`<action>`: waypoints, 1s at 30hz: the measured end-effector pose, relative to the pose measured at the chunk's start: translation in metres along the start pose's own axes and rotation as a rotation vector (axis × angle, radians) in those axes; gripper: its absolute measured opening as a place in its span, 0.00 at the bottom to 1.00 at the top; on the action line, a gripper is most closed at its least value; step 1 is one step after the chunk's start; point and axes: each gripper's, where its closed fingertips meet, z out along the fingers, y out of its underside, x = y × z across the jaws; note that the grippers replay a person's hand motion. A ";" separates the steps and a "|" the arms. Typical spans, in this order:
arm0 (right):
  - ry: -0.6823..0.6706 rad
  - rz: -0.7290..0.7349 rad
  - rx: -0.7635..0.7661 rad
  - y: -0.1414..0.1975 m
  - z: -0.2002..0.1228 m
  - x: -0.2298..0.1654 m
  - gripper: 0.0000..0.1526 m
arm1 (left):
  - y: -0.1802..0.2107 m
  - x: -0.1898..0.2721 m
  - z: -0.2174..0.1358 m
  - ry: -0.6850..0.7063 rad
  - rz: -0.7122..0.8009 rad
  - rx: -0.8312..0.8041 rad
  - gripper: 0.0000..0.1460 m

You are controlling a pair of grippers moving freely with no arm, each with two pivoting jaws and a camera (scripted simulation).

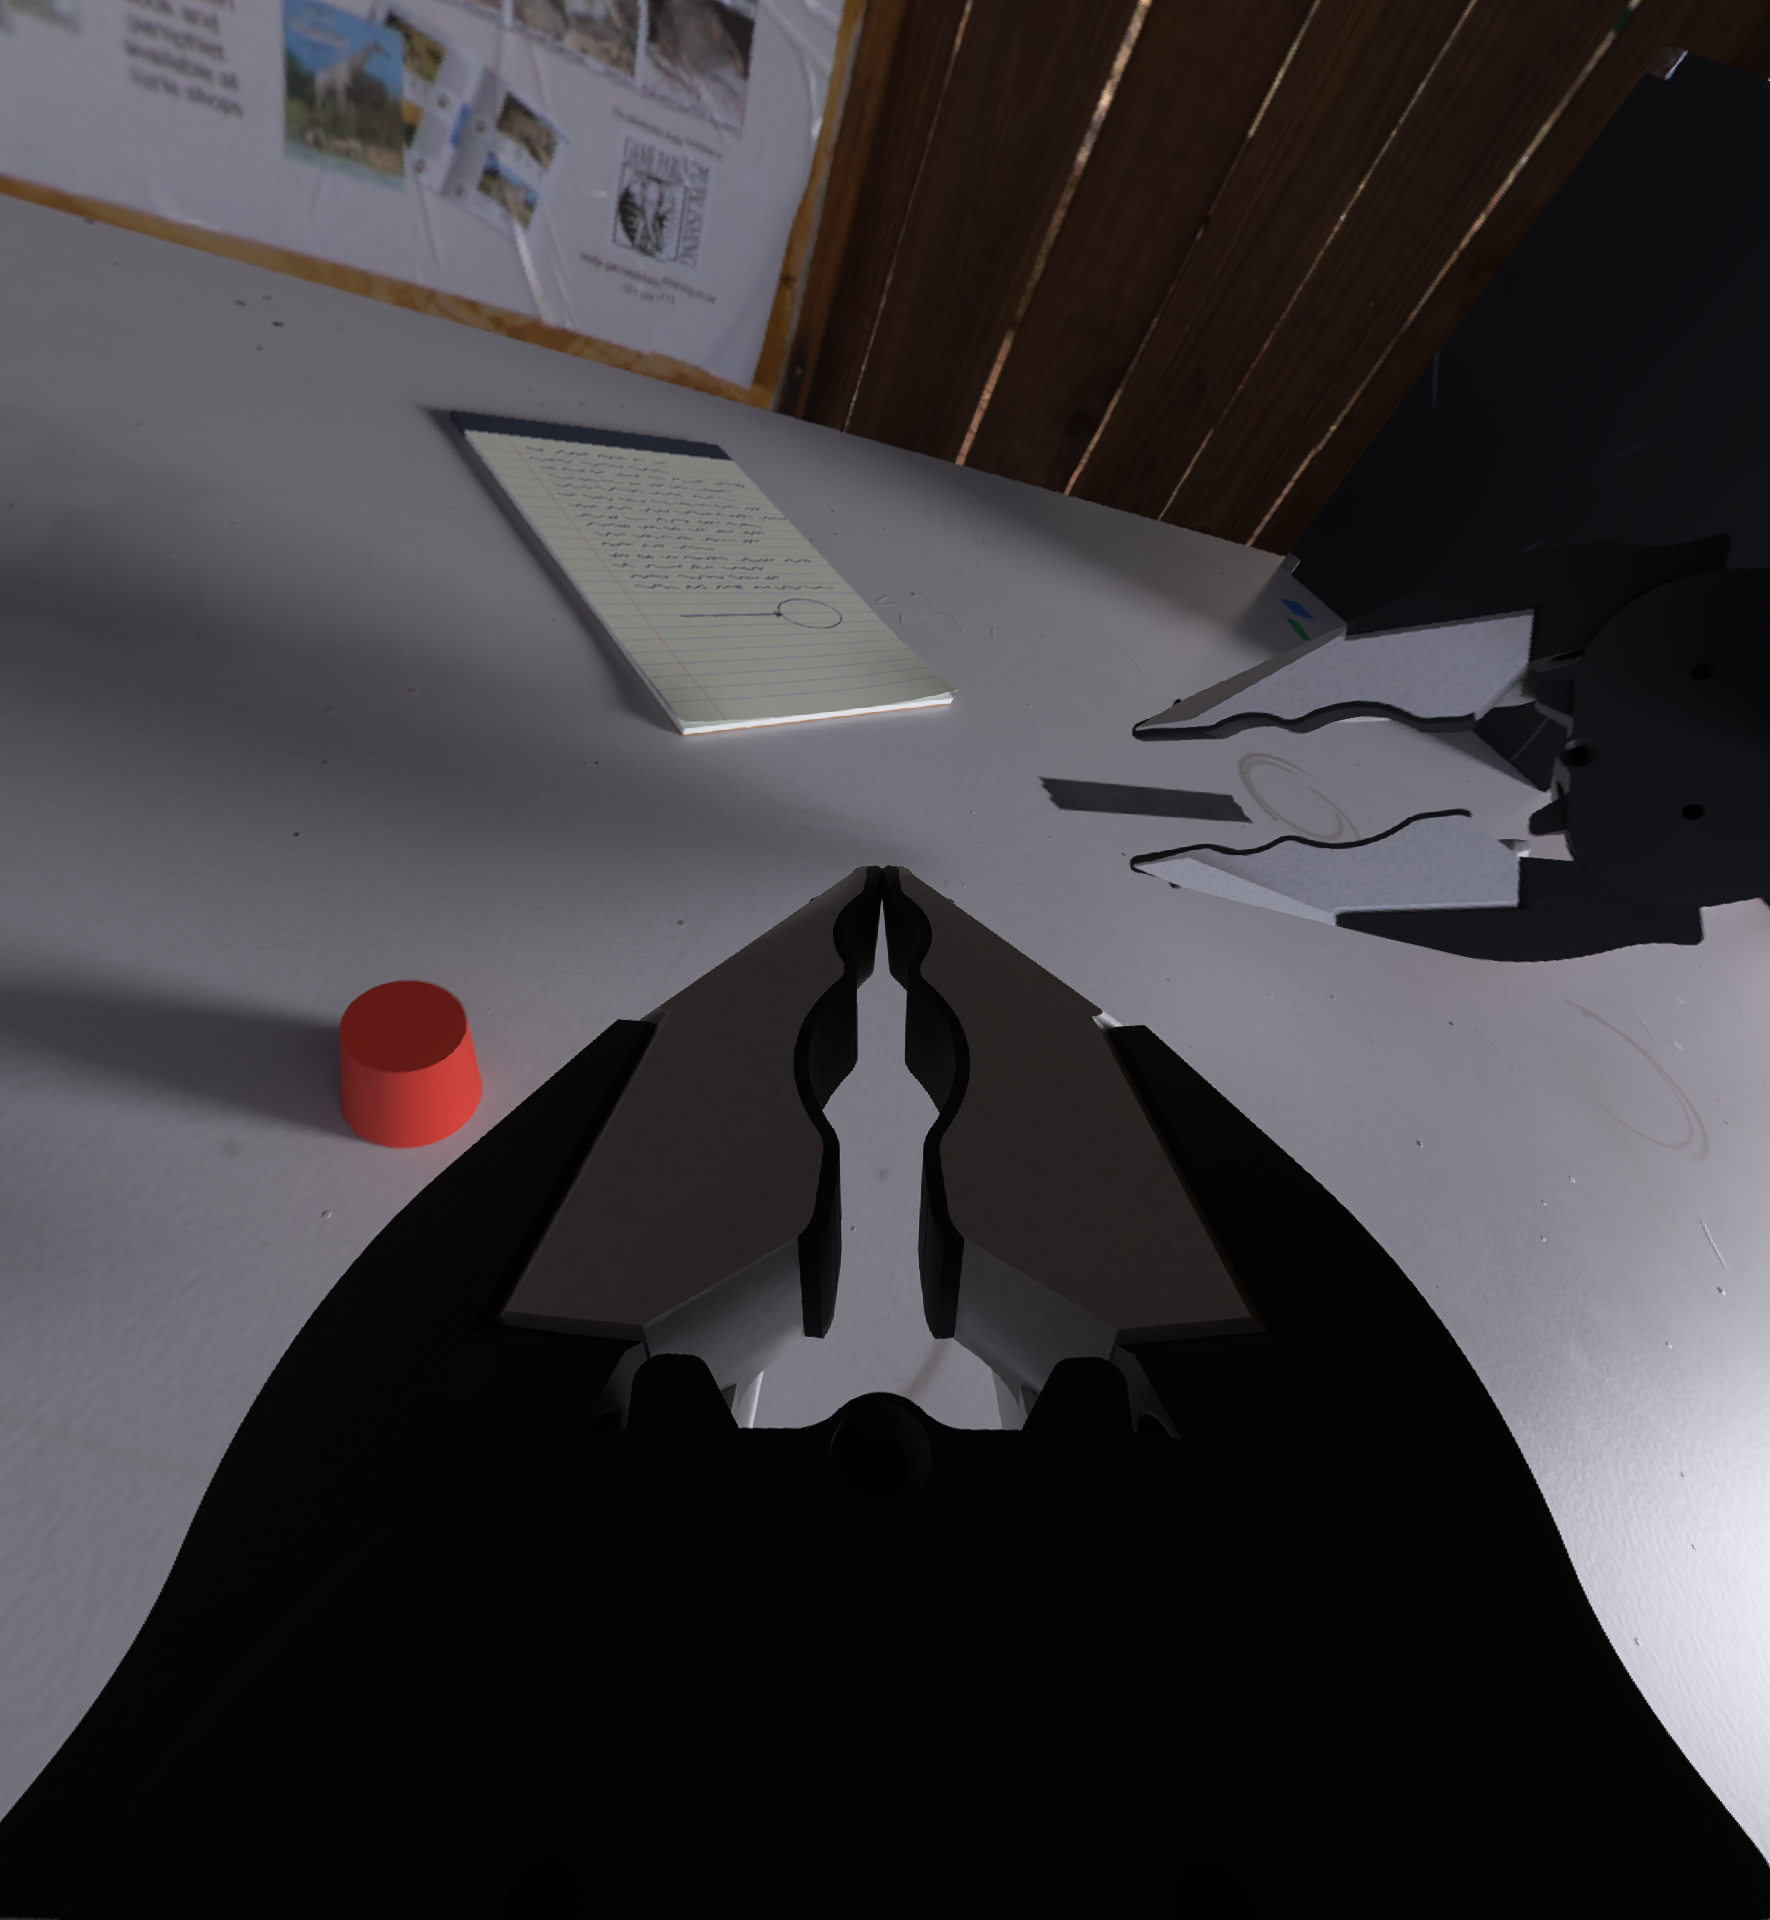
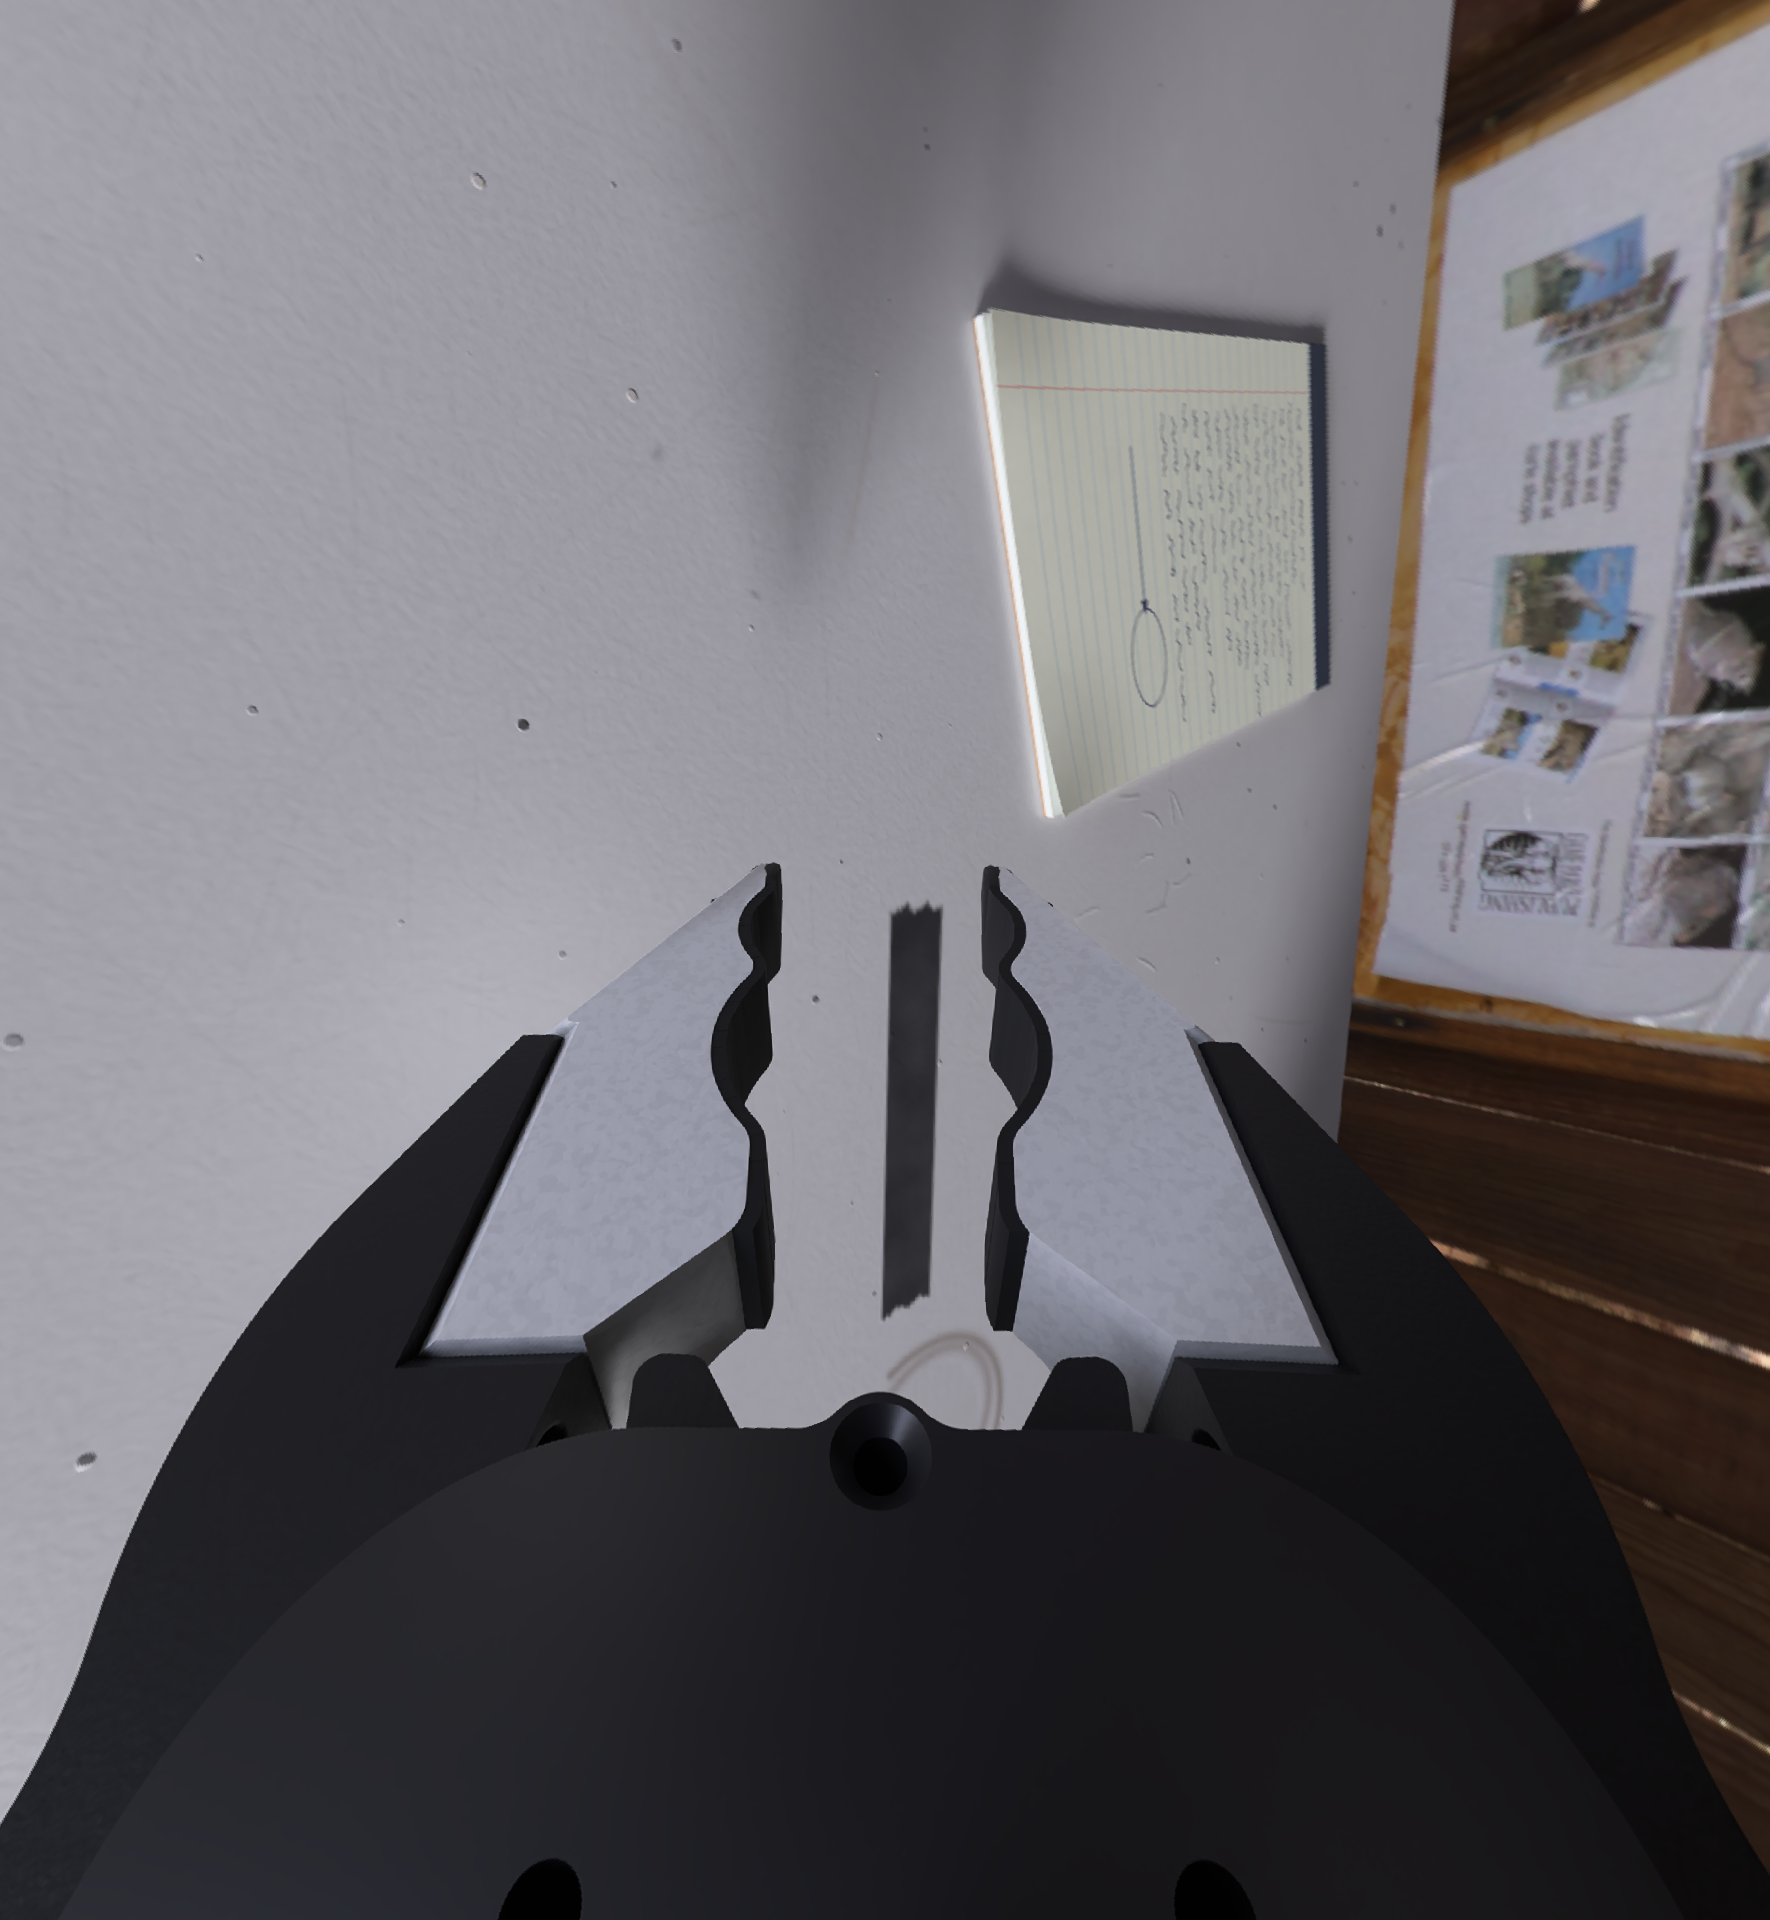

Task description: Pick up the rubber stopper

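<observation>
The rubber stopper is a short red tapered plug standing upright on the white table, to the left of my left gripper. My left gripper is shut and empty, its tips touching, and hangs over the table beside the stopper without touching it. My right gripper is open and empty; it also shows in the left wrist view at the right, over a strip of dark tape. The stopper does not show in the right wrist view.
A yellow lined notepad lies flat on the table beyond both grippers; it also shows in the right wrist view. A strip of dark tape is stuck to the table. A pinboard and a wooden plank wall stand behind.
</observation>
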 end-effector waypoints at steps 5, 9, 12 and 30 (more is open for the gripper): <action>-0.035 -0.022 0.012 -0.011 0.015 -0.009 0.25 | 0.006 -0.009 -0.006 -0.006 -0.026 -0.027 0.00; -0.034 -0.038 0.037 -0.023 0.021 -0.011 0.25 | 0.011 -0.015 -0.011 -0.006 -0.036 -0.058 0.06; -0.043 -0.034 0.053 -0.031 0.023 -0.011 0.25 | 0.017 -0.016 -0.019 -0.008 -0.003 -0.107 0.17; -0.038 -0.058 0.077 -0.048 0.024 -0.007 0.25 | 0.017 -0.093 -0.106 -0.377 0.821 -0.528 0.41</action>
